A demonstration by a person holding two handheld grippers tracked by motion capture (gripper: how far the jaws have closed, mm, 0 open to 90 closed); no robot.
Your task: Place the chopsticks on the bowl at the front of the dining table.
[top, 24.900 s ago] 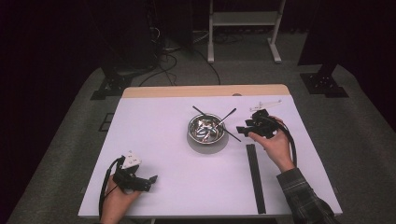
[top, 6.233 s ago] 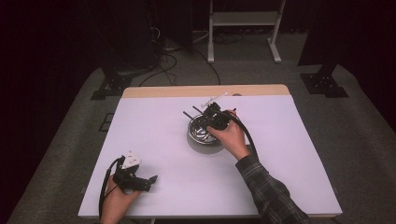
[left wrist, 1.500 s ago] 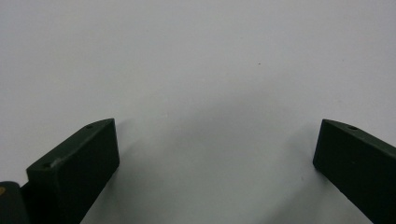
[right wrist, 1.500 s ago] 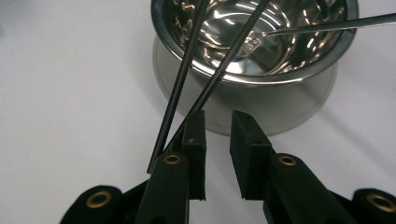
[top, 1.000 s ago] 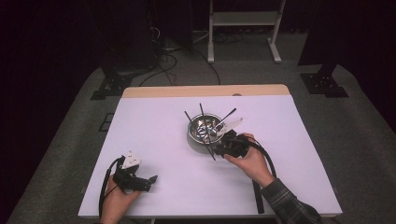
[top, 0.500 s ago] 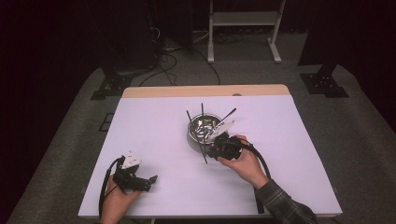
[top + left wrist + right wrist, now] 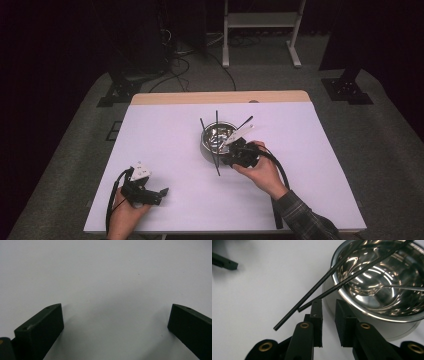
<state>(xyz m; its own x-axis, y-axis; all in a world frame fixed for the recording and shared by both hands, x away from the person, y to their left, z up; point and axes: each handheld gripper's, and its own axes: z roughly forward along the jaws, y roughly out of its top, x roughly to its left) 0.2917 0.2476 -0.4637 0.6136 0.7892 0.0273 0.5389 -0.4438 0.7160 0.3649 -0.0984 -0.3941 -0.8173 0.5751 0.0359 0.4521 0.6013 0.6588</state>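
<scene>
A shiny metal bowl [image 7: 207,149] stands mid-table with several black chopsticks [image 7: 215,161] leaning in it; their ends poke over the rim. In the right gripper view two chopsticks [image 7: 322,282] cross the bowl's rim [image 7: 362,308], and their free ends hang just past my left jaw tip. My right gripper [image 7: 226,160] lies at the bowl's near side. Its jaws [image 7: 328,302] stand a narrow gap apart with nothing between them. My left gripper [image 7: 161,193] rests at the table's front left, jaws [image 7: 115,312] wide open over bare white table.
A thin metal utensil [image 7: 399,287] lies inside the bowl. A black strip [image 7: 276,219] lies on the white table by the right forearm. Beyond the table's far wooden edge [image 7: 220,97] stand stand legs and cables on grey floor.
The right hand has shifted slightly left along the bowl's near side. A chopstick's free end now sticks out farther over the front rim. The left gripper has stayed put.
</scene>
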